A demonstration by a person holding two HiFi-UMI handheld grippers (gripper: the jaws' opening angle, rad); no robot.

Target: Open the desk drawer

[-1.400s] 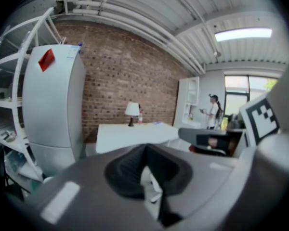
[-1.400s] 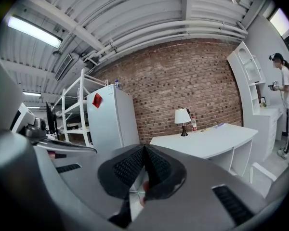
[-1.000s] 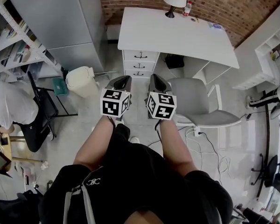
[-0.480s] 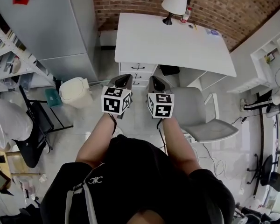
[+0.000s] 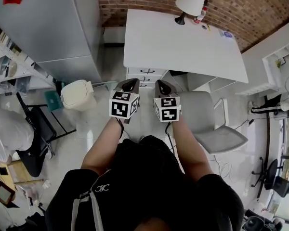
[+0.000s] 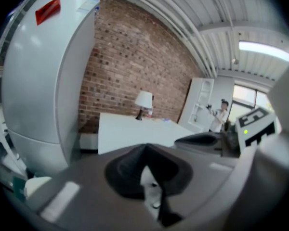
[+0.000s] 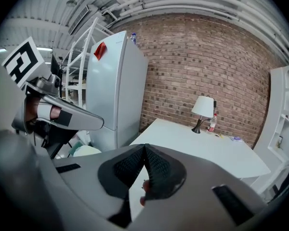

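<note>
A white desk (image 5: 183,42) stands against the brick wall, with a stack of drawers (image 5: 145,73) under its left end; the drawer fronts with dark handles are closed. I hold both grippers side by side, short of the drawers and pointing at them. My left gripper (image 5: 130,83) is shut with nothing in it, and so is my right gripper (image 5: 160,84). In the left gripper view the desk (image 6: 135,131) lies beyond the closed left gripper (image 6: 145,148). In the right gripper view the desk top (image 7: 202,148) lies past the closed right gripper (image 7: 144,148).
A grey chair (image 5: 207,114) stands at the desk just right of the drawers. A cream bin (image 5: 78,94) sits on the floor to the left, below a tall grey cabinet (image 5: 48,28). A lamp (image 5: 190,1) and a bottle (image 5: 201,13) stand at the desk's far edge.
Both grippers have moved forward toward the desk together, and the drawers now lie just beyond their tips. Both stayed shut.
</note>
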